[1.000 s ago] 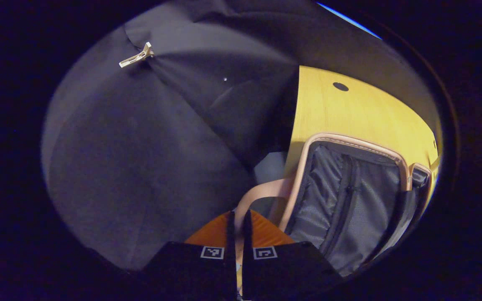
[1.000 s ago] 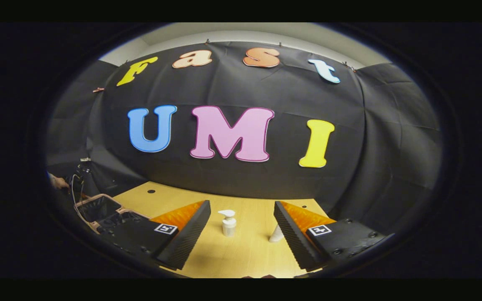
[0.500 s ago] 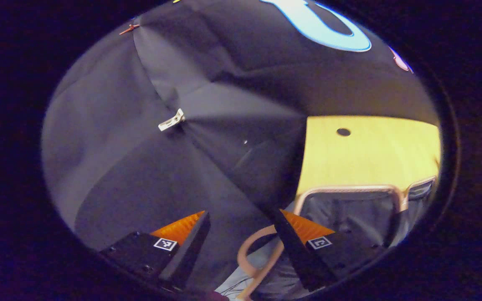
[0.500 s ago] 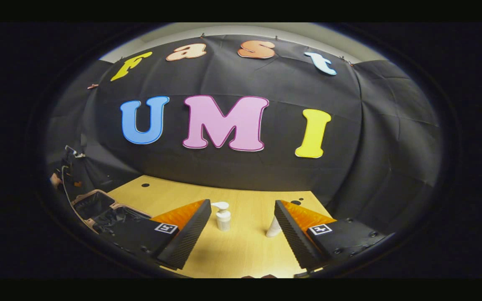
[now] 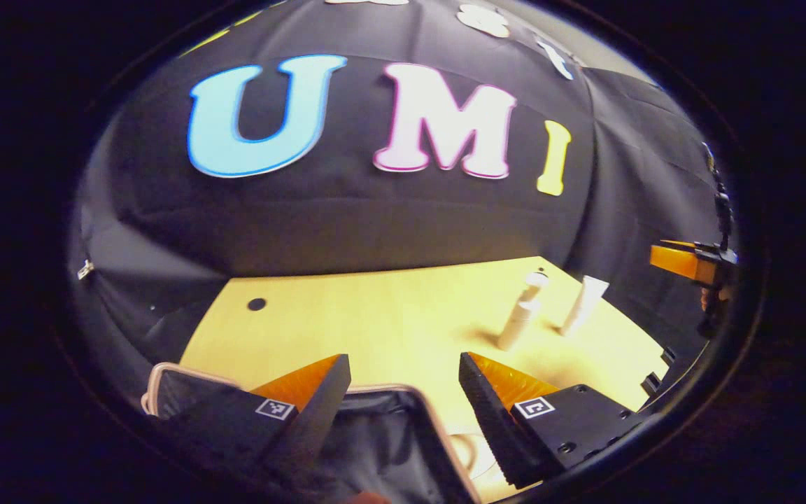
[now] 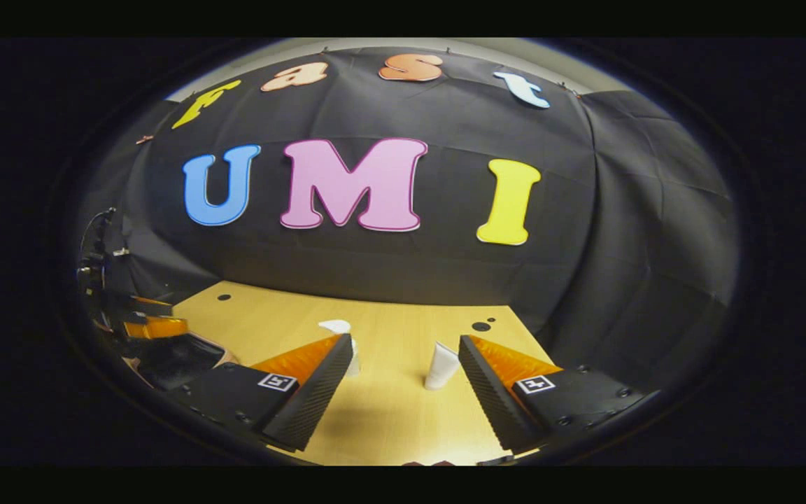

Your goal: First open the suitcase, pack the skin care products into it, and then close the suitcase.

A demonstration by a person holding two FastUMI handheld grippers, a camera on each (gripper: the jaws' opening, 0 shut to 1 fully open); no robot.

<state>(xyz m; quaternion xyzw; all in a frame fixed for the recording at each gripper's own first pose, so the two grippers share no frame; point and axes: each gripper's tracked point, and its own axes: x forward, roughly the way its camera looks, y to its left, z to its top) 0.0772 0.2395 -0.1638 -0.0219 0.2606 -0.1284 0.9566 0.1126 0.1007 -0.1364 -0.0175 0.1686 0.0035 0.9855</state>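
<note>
Hovering with fingers spread wide and holding nothing, the left gripper (image 5: 403, 392) is hanging over the open suitcase (image 5: 389, 434), whose tan-edged rim and grey lining are lying directly beneath its fingertips. Beyond them, on the wooden table (image 5: 375, 315), a white pump bottle (image 5: 520, 313) and a white tube (image 5: 583, 304) are standing side by side. The right gripper (image 6: 403, 374), equally wide and empty, is facing the same pair, with the tube just inside its right finger.

A recording booth, not a home. Black cloth (image 6: 620, 231) walls in a bare wooden bench (image 6: 389, 413) on every side.
</note>
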